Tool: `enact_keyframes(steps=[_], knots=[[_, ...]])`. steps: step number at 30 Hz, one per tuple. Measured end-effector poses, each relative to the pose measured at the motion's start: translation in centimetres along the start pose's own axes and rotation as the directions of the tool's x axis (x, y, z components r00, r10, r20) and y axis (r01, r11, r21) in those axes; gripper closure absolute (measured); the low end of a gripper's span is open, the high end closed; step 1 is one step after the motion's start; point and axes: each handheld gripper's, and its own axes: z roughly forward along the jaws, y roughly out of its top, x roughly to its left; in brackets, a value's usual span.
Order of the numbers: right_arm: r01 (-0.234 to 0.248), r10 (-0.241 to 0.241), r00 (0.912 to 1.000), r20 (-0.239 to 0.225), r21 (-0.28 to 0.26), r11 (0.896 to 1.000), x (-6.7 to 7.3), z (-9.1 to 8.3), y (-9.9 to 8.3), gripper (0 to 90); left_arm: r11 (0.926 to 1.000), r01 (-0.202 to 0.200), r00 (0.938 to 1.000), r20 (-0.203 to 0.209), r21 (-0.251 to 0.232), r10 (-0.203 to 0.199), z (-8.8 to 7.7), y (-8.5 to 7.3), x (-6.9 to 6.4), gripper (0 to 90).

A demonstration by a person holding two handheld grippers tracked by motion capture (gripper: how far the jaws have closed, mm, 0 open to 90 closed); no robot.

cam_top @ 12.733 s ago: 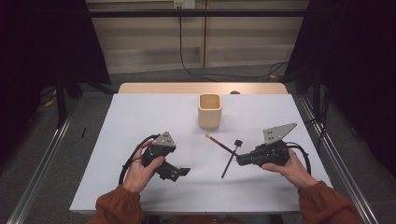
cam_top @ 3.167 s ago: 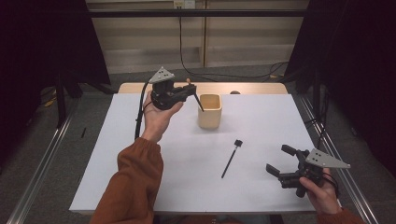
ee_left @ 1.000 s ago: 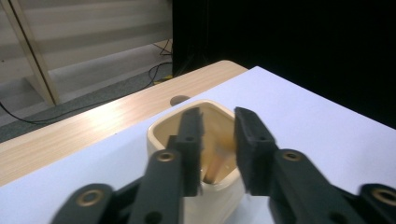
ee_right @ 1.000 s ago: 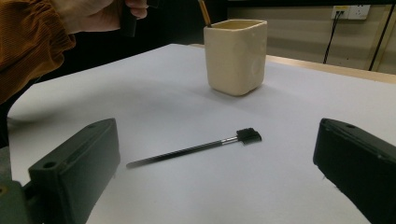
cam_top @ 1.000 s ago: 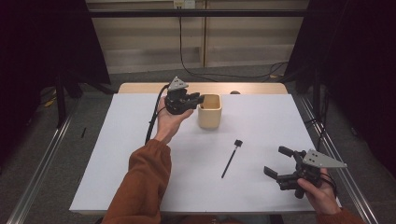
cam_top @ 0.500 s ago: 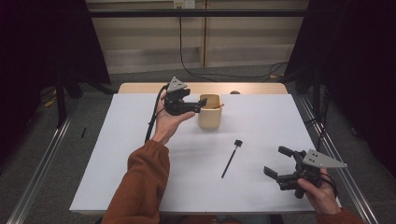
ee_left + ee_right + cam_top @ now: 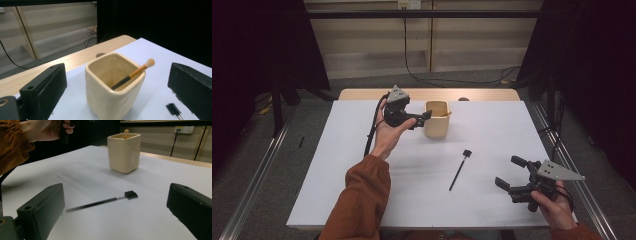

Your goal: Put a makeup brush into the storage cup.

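One of the two brushes is already standing in the cup, so I judge the job about half done. Starting at the left, my left gripper point(image 7: 424, 117) hovers just beside the cream ceramic cup point(image 7: 436, 120), its jaws having just been opening and now spread wide with nothing between them; in the left gripper view the cup point(image 7: 113, 87) sits framed between the two black jaws without touching either. Inside it leans the orange-handled brush point(image 7: 135, 73), its pale rounded tip resting against the rim and poking out above it, clearly let go. Moving right across the white table cover point(image 7: 362, 165), the black spoolie brush point(image 7: 460, 169) lies flat and on its own, well apart from the cup, bristle head toward the far side. In the right gripper view the same brush point(image 7: 102, 202) lies just ahead of my open jaws with the cup beyond it. At the far right my right gripper point(image 7: 511, 175) rests near the table's front corner, jaws parted and empty, pointing toward that brush. What is left, as I read it, is to pick up the spoolie and drop it in beside the first.
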Motion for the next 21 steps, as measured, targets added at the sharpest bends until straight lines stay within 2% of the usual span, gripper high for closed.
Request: enact_keyframes(steps=[2, 3, 5, 6, 8, 12, 16, 18, 21], knots=[[-0.001, 0.001, 1.0, 0.007, 0.0, 1.0, 0.0, 0.0, 0.0, 0.9, 1.0, -0.003, 1.0, -0.003, 0.0, 0.003, -0.5, -0.1, 0.0, 2.7], [-0.002, 0.002, 0.9999, 0.01, 0.001, 1.0, -0.1, 0.0, 0.0, 0.8, 0.9998, -0.015, 0.9999, -0.001, -0.009, 0.015, -0.8, -0.2, -0.1, 2.7], [-0.005, 0.005, 0.9999, 0.015, 0.001, 1.0, 0.0, -0.1, -0.1, 0.6, 0.9964, -0.065, 0.9978, 0.004, -0.055, 0.066, -1.6, -0.5, -0.4, 1.3], [-0.006, 0.006, 0.9999, 0.015, 0.002, 1.0, -0.1, -0.1, -0.1, 0.6, 0.996, -0.066, 0.9978, 0.007, -0.06, 0.066, -2.0, -0.6, -0.4, 0.3], [-0.008, 0.008, 0.9996, 0.028, 0.001, 1.0, -0.1, -0.2, -0.1, 0.6, 0.9956, -0.045, 0.9989, 0.011, -0.083, 0.046, -2.7, -0.8, -0.5, 1.5], [-0.011, 0.011, 0.9993, 0.036, 0.007, 1.0, -0.1, -0.3, -0.2, 0.7, 0.9961, 0.002, 0.9999, 0.011, -0.088, -0.001, -3.9, -1.6, -0.4, 1.3], [-0.013, 0.012, 0.9991, 0.041, 0.015, 1.0, -0.1, -0.3, -0.3, 0.7, 0.9942, 0.026, 0.9997, 0.007, -0.105, -0.025, -5.1, -2.5, -0.3, 1.5], [-0.014, 0.013, 0.9989, 0.046, 0.017, 1.0, -0.2, -0.3, -0.3, 0.8, 0.9929, 0.04, 0.9991, -0.011, -0.112, -0.041, -5.6, -3.0, -0.3, 1.5], [-0.022, 0.021, 0.9984, 0.052, 0.019, 1.0, -0.4, -0.4, -0.3, 1.0, 0.9938, 0.033, 0.9989, -0.031, -0.106, -0.036, -6.4, -3.7, -0.5, 1.4]])
